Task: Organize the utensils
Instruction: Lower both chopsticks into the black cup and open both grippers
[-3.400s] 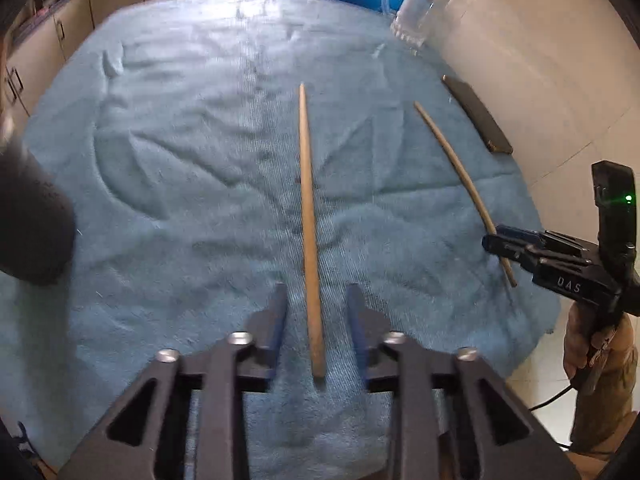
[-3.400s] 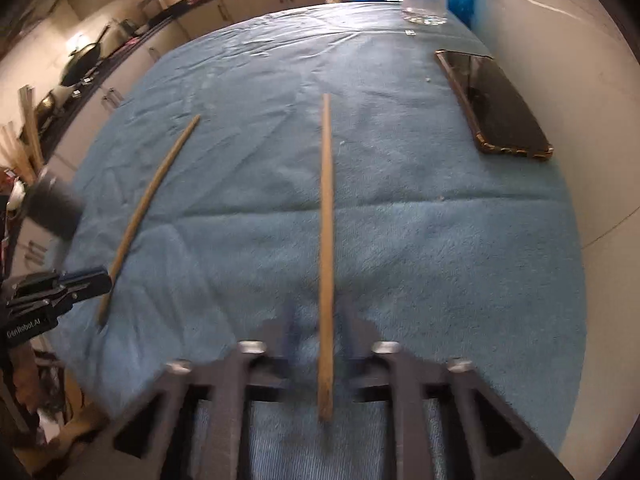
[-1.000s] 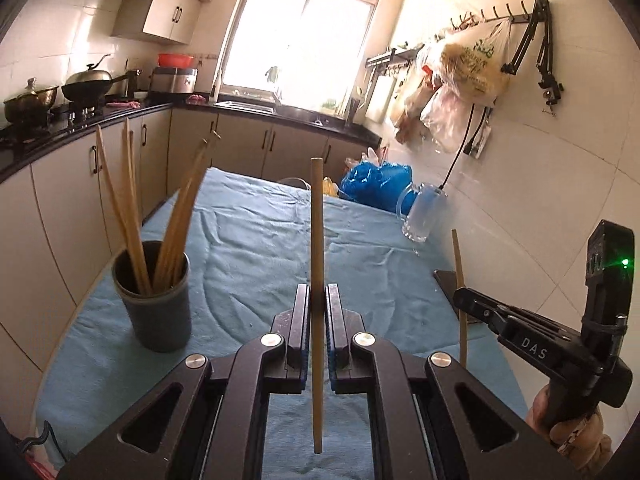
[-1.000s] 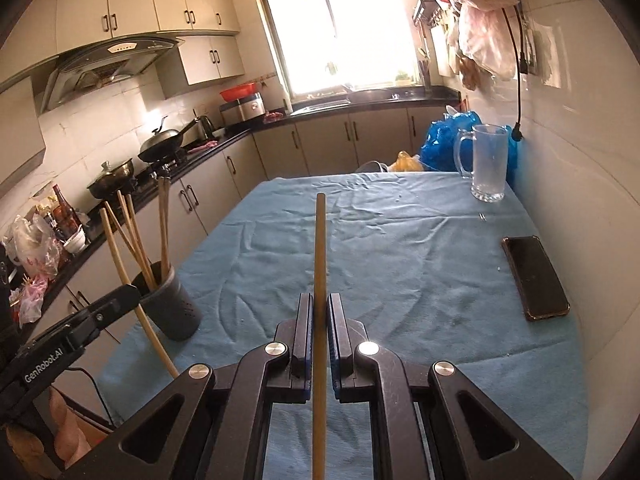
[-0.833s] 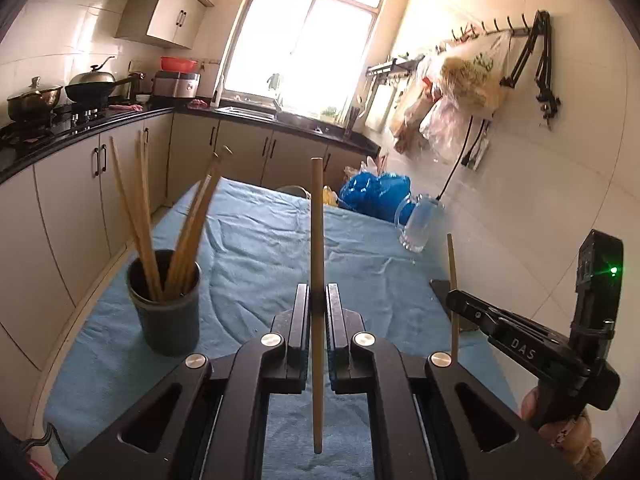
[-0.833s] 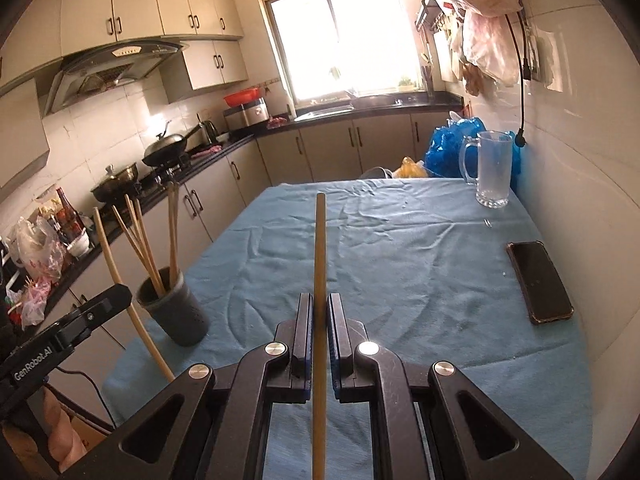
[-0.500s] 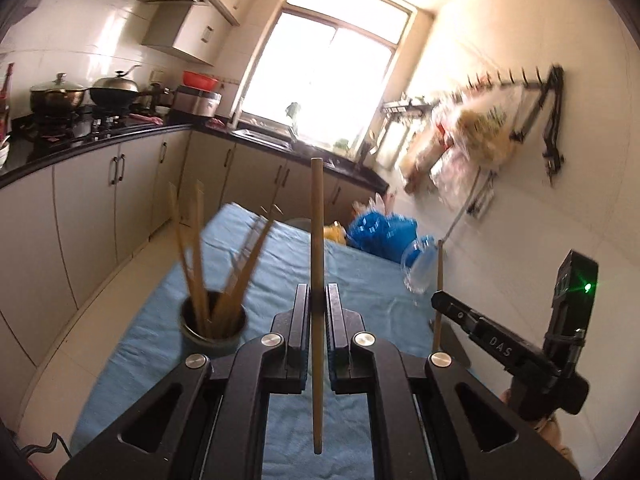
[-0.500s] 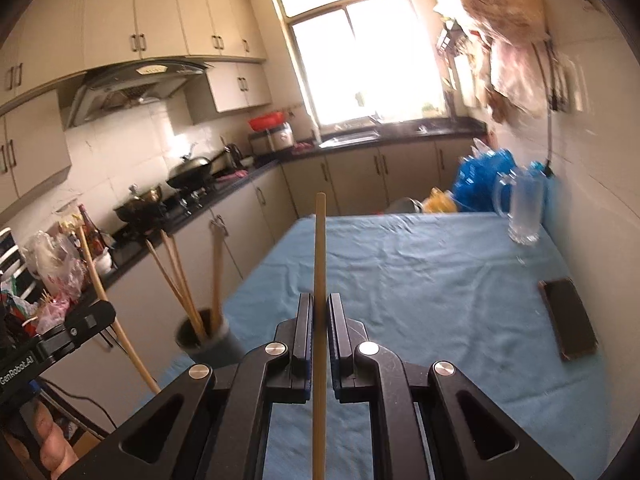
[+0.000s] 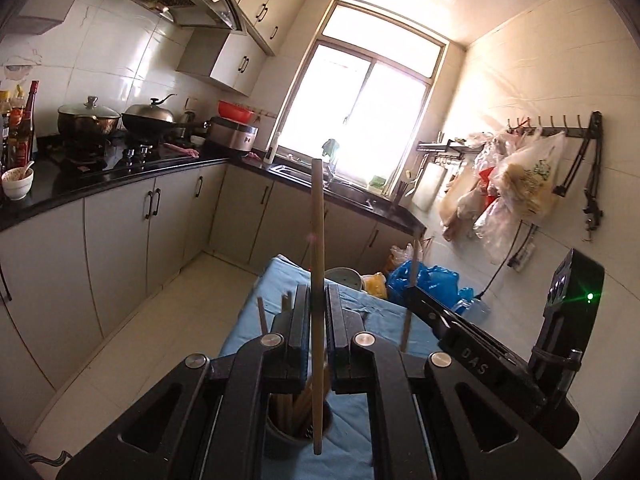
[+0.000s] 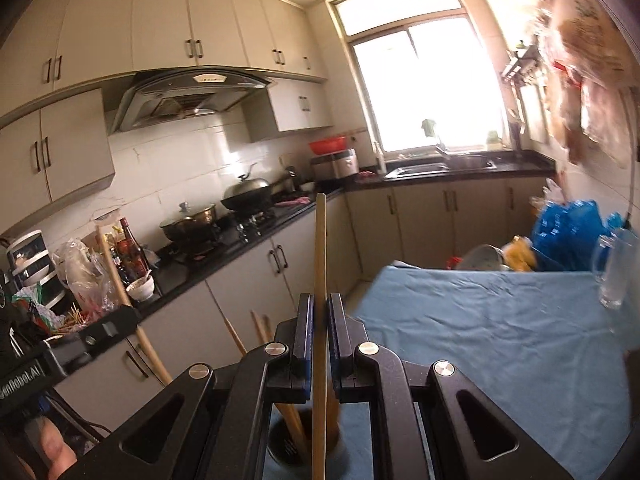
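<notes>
My left gripper (image 9: 317, 308) is shut on a long wooden chopstick (image 9: 317, 220) that stands upright between its pads. Its lower end hangs over a dark grey holder (image 9: 280, 444) with several chopsticks in it. My right gripper (image 10: 319, 316) is shut on a second upright chopstick (image 10: 319, 248), above the same holder (image 10: 282, 450). The two grippers stand close side by side. The right gripper (image 9: 414, 294) with its chopstick (image 9: 416, 260) shows in the left wrist view. The left gripper (image 10: 124, 320) with its chopstick (image 10: 110, 264) shows in the right wrist view.
The holder stands near the left edge of a table under a blue cloth (image 10: 480, 340). A glass mug (image 10: 612, 276) and blue plastic bags (image 10: 568, 232) are at the far right. Kitchen cabinets and a stove counter (image 9: 120, 168) run along the left, across a floor aisle.
Both grippers rose and swung left toward the holder, each still gripping its chopstick. The holder went from the left of both views to directly beneath the jaws.
</notes>
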`<state>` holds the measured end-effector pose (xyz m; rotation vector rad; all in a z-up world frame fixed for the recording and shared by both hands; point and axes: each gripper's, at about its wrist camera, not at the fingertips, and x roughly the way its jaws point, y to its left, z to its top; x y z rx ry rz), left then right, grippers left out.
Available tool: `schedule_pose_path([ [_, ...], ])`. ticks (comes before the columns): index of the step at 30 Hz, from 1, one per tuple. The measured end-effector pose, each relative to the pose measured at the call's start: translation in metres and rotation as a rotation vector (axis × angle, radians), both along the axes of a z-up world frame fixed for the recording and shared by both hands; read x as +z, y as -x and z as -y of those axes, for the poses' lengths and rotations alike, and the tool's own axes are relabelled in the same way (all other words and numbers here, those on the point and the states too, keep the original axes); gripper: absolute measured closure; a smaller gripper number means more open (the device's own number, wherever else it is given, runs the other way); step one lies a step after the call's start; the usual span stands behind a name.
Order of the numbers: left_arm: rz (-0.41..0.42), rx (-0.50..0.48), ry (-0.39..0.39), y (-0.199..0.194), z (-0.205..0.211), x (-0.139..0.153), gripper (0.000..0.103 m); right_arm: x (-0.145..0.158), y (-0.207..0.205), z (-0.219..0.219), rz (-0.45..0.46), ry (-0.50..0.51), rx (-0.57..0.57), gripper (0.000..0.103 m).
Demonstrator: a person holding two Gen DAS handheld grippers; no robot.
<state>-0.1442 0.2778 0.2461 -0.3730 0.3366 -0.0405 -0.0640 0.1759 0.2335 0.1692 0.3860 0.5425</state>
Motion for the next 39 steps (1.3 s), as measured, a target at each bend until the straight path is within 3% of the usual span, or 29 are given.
schedule_pose_path([
  [8, -0.013, 0.022, -0.017, -0.043, -0.008, -0.019, 0.097, -0.016, -0.033, -0.034, 0.071, 0.028, -0.071, 0.095],
  [25, -0.098, -0.010, -0.048, -0.070, 0.007, -0.053, 0.096, -0.057, -0.050, -0.026, 0.004, 0.023, -0.083, 0.094],
  [29, -0.113, -0.016, -0.045, -0.068, 0.008, -0.053, 0.096, -0.055, -0.046, -0.019, 0.002, 0.020, -0.083, 0.075],
  [35, -0.121, -0.008, -0.035, -0.055, 0.005, -0.050, 0.095, -0.045, -0.033, 0.005, 0.010, -0.014, -0.115, 0.064],
  [39, -0.116, 0.020, -0.041, -0.039, 0.004, -0.050, 0.075, -0.042, -0.020, 0.027, 0.010, -0.041, -0.145, 0.057],
])
